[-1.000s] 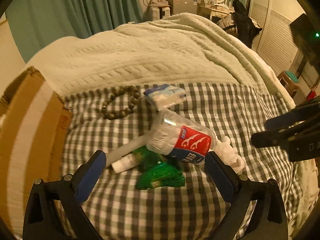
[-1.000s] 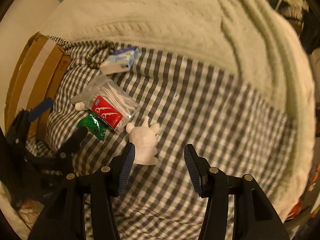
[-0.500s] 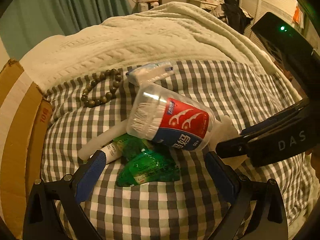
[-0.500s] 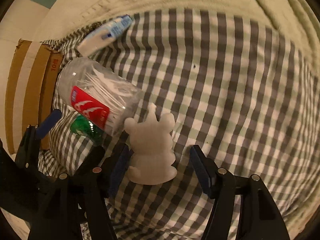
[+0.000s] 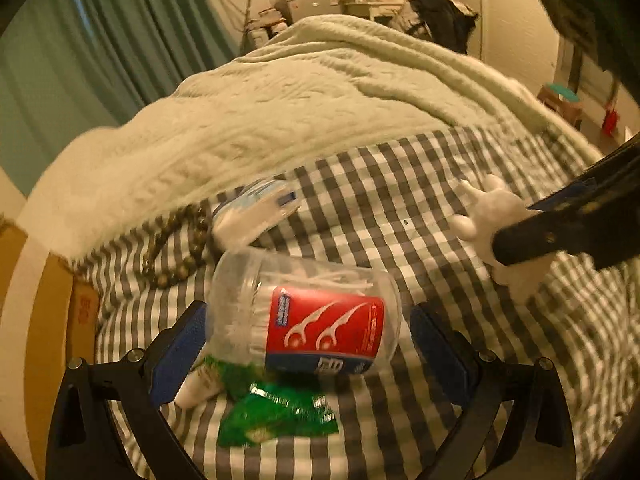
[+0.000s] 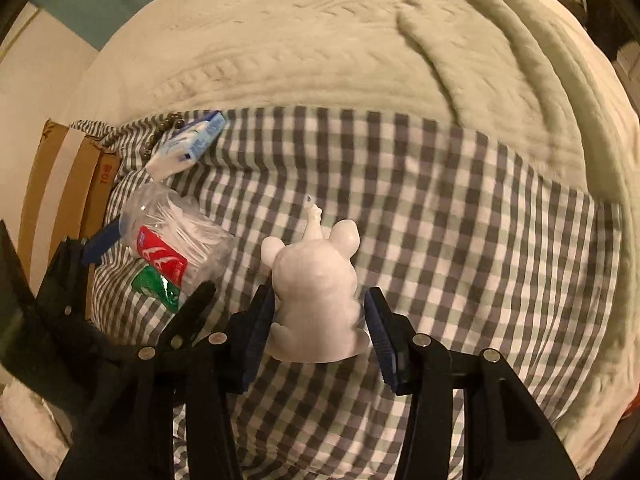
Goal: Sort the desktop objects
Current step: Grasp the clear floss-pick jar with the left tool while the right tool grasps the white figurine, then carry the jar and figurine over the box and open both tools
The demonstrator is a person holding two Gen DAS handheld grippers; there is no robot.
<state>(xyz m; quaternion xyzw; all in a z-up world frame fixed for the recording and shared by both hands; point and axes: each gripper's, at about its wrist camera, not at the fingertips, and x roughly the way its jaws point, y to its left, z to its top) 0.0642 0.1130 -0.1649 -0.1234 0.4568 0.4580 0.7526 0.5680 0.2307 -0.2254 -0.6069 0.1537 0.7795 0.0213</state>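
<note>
Now | left hand-held gripper [image 5: 308,344]: jaws wide, straddling jar [image 5: 308,316], no grip seen | jar: on its side on bed [image 6: 460,216], red label with white floss-pick drawings, text unreadable | right hand-held gripper [image 6: 318,332]: jaws parted, flanking figurine [image 6: 316,296] | box [image 6: 72,200] at 9 o'clock, red print blurred

a bed is covered by a grey-and-white checked sheet [image 6: 460,208], with a cream blanket [image 6: 340,40] bunched at its far side. on the sheet are laid a floss-pick jar [image 5: 316,320], a green packet [image 5: 276,412], a tissue pack [image 5: 256,212], a bead bracelet [image 5: 176,248], a small tube [image 5: 200,386] and a white figurine [image 6: 316,292].
</note>
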